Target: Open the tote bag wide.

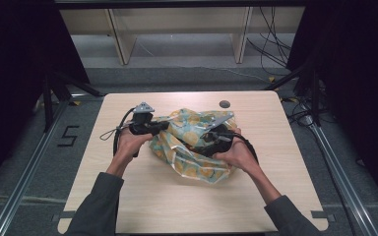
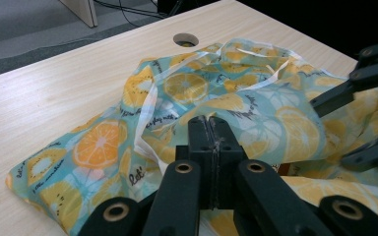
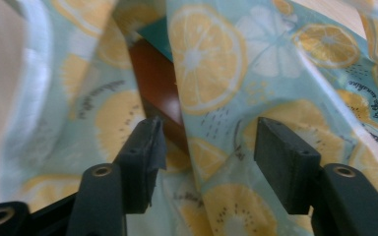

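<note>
The table [image 1: 187, 196] carries one thing, a crumpled fruit-print cloth bag [image 1: 189, 142], lying near its middle between the two grippers, its long way running roughly from one gripper toward the other. The left gripper [image 2: 210, 129] sits at the bag's near-left edge with its jaws pressed flat together; the bag spreads ahead of and to either side of the tips, and whether a fold is pinched between them cannot be told from these views. The right gripper [image 3: 206, 140] has its jaws spread apart and is pushed into the bag's mouth, with printed fabric draped between and beyond them. Just ahead of its jaws, a little to their left, a dark reddish-brown thing [image 3: 157, 86] shows through the gap in the cloth; what it is stays unclear. I judge the right gripper the nearer to that thing, which lies straight along its reach.
</note>
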Tool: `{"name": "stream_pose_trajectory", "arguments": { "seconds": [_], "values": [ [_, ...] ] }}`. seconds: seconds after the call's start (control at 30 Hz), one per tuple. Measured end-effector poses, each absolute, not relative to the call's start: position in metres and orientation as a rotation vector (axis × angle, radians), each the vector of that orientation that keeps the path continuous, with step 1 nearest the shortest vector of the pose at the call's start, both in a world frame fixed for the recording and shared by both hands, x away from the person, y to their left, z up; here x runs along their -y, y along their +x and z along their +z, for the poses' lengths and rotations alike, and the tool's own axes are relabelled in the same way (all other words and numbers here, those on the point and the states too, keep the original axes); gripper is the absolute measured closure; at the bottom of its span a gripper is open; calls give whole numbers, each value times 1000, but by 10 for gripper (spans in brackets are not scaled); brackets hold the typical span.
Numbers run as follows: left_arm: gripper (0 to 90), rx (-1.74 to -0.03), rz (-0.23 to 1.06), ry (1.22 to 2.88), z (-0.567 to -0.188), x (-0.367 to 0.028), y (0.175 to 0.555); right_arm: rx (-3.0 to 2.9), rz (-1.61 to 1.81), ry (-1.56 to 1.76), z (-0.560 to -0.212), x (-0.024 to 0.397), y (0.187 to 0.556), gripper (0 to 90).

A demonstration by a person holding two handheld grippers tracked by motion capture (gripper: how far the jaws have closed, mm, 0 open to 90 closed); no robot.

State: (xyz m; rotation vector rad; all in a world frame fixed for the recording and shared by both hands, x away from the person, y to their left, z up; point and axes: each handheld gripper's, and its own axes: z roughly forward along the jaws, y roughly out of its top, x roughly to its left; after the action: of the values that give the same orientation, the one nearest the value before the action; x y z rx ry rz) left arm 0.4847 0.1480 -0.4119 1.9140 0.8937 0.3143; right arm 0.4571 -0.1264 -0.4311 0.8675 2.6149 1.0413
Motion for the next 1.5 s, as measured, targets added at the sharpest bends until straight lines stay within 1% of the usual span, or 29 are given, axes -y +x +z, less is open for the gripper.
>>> {"name": "stream_pose_trajectory", "arguments": {
  "seconds": [0.07, 0.1, 0.13, 0.17, 0.2, 0.23, 0.27, 0.43, 0.47, 0.53, 0.57, 0.6, 0.63, 0.67, 0.73, 0.8, 0.87, 0.9, 0.93, 0.97, 1.0, 1.03, 1.07, 1.13, 1.17, 1.2, 1.3, 1.37, 1.5],
  "values": [
    [894, -899, 315, 1910, -412, -149, 485, -2596, 1022, 834, -435, 122, 459, 442],
    [893, -899, 311, 1910, -412, -149, 484, -2598, 1009, 849, -437, 118, 460, 479],
    [893, -901, 311, 1909, -412, -149, 484, -2587, 961, 839, -443, 113, 462, 643],
    [893, -893, 314, 1916, -412, -149, 484, -2599, 936, 809, -443, 113, 464, 740],
    [892, -893, 313, 1917, -412, -150, 483, -2602, 935, 797, -443, 113, 466, 821],
    [891, -893, 313, 1917, -412, -150, 483, -2602, 935, 797, -443, 113, 466, 821],
    [890, -891, 316, 1927, -413, -151, 482, -2586, 965, 798, -441, 117, 472, 900],
    [857, -885, 295, 1970, -414, -153, 479, -2483, 1059, 874, -423, 131, 491, 900],
    [831, -870, 300, 1990, -414, -152, 476, -2493, 1042, 931, -416, 135, 493, 900],
    [726, -848, 368, 2036, -407, -149, 467, -2442, 1081, 970, -411, 138, 502, 900],
    [686, -848, 368, 2036, -407, -149, 467, -2434, 1089, 981, -409, 138, 506, 900],
    [658, -810, 418, 2027, -396, -144, 454, -2444, 1079, 996, -406, 139, 509, 900],
    [645, -810, 418, 2027, -396, -144, 454, -2444, 1079, 996, -406, 139, 509, 900],
    [638, -752, 437, 1995, -384, -134, 440, -2427, 1074, 1015, -404, 139, 517, 900],
    [622, -687, 440, 2059, -384, -119, 434, -2409, 1098, 1019, -404, 138, 524, 900],
    [611, -696, 450, 2114, -394, -107, 440, -2428, 1073, 1029, -403, 136, 528, 900],
    [635, -721, 442, 2131, -400, -102, 446, -2426, 1081, 1015, -405, 133, 531, 900],
    [673, -735, 425, 2135, -407, -100, 453, -2445, 1073, 1014, -406, 131, 530, 900],
    [712, -789, 348, 2134, -420, -98, 463, -2447, 1068, 1016, -406, 130, 530, 900],
    [761, -789, 348, 2134, -420, -98, 463, -2447, 1068, 1016, -406, 130, 530, 900],
    [761, -780, 318, 2186, -427, -98, 465, -2444, 1063, 1010, -407, 129, 530, 900],
    [878, -780, 303, 2214, -432, -97, 464, -2457, 1046, 1018, -405, 131, 531, 900],
    [895, -754, 244, 2294, -441, -99, 457, -2427, 1062, 1038, -405, 133, 534, 900],
    [895, -690, 198, 2371, -446, -105, 446, -2415, 1047, 1036, -404, 138, 540, 900],
    [895, -690, 198, 2371, -446, -105, 446, -2415, 1047, 1036, -404, 138, 540, 900],
    [895, -664, 134, 2393, -455, -108, 432, -2406, 1035, 1053, -404, 141, 545, 900],
    [895, -643, 107, 2422, -467, -109, 419, -2408, 1000, 1092, -404, 142, 549, 900],
    [895, -648, 80, 2450, -488, -107, 406, -2376, 973, 1115, -407, 139, 557, 900],
    [894, -643, 66, 2466, -496, -108, 400, -2373, 932, 1146, -409, 137, 563, 900]
  ]
}}
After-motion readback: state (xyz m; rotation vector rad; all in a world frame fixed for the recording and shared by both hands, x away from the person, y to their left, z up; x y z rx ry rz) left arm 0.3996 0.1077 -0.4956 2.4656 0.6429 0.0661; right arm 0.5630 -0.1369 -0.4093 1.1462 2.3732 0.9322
